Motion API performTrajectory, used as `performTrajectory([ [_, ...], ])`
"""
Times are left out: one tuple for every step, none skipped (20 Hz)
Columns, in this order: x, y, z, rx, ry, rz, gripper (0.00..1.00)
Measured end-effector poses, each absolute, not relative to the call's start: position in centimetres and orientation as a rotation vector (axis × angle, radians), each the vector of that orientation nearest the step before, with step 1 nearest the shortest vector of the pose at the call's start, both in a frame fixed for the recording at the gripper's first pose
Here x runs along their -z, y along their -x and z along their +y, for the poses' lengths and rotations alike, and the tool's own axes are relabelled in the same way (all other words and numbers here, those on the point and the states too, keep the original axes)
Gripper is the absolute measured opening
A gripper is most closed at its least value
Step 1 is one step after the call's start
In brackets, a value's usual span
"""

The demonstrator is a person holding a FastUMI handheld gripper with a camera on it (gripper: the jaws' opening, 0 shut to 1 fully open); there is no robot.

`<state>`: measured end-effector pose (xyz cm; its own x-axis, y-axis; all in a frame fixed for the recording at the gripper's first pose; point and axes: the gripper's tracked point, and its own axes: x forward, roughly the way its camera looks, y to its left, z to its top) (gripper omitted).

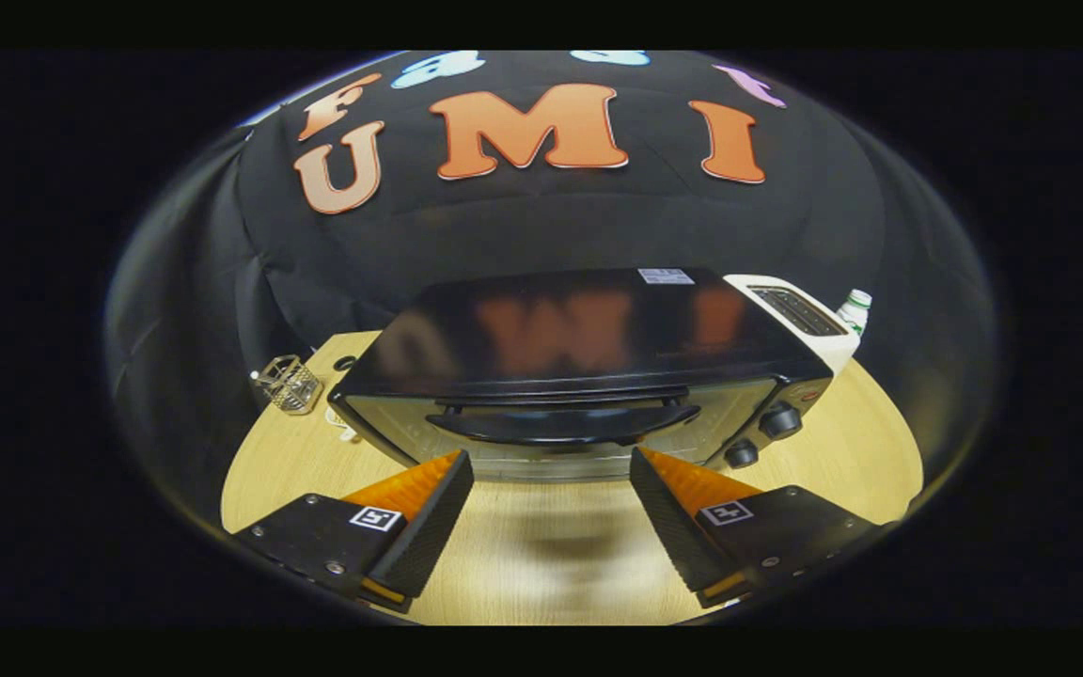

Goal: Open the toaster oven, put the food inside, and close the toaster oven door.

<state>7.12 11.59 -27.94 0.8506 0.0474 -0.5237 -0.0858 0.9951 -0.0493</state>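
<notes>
black and glossy, the toaster oven [588, 376] sat on the pale wooden table [541, 564], straight ahead of the gripper [551, 475]. its door [541, 432] was shut, with the dark curved handle [565, 425] running across the upper part of the glass. two round knobs [779, 420] stood on the panel to the right of the door, one above the other. the gripper's fingers [429, 512] were spread wide apart with nothing between them, their tips just short of the oven's lower front edge and not touching it, one to each side of the door's middle. a white toaster [800, 315] stood just behind the oven's right rear corner, and a bottle with a green cap [855, 308] stood beside that. a small wire basket [288, 384] rested on the table to the left of the oven, well apart from it.
</notes>
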Motion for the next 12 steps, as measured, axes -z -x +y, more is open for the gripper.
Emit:
performTrajectory([
  [27.2,-7.1,11.5,-0.073,0.066,0.538,0.99],
  [26.2,-7.1,11.3,-0.071,0.062,0.522,0.99],
  [24.9,-7.2,11.1,-0.072,0.059,0.503,0.99],
  [23.5,-7.3,10.9,-0.074,0.057,0.480,0.99],
  [21.7,-7.4,10.6,-0.077,0.058,0.452,0.99],
  [19.9,-7.4,10.2,-0.077,0.060,0.421,0.99],
  [18.0,-7.3,9.7,-0.077,0.063,0.389,0.99],
  [16.0,-7.2,9.2,-0.078,0.064,0.355,0.99],
  [14.1,-7.0,8.7,-0.078,0.062,0.325,0.99],
  [12.4,-6.7,8.0,-0.075,0.058,0.296,0.99],
  [10.8,-6.3,7.3,-0.071,0.053,0.269,0.99],
  [9.3,-5.9,6.7,-0.066,0.047,0.247,0.99],
])
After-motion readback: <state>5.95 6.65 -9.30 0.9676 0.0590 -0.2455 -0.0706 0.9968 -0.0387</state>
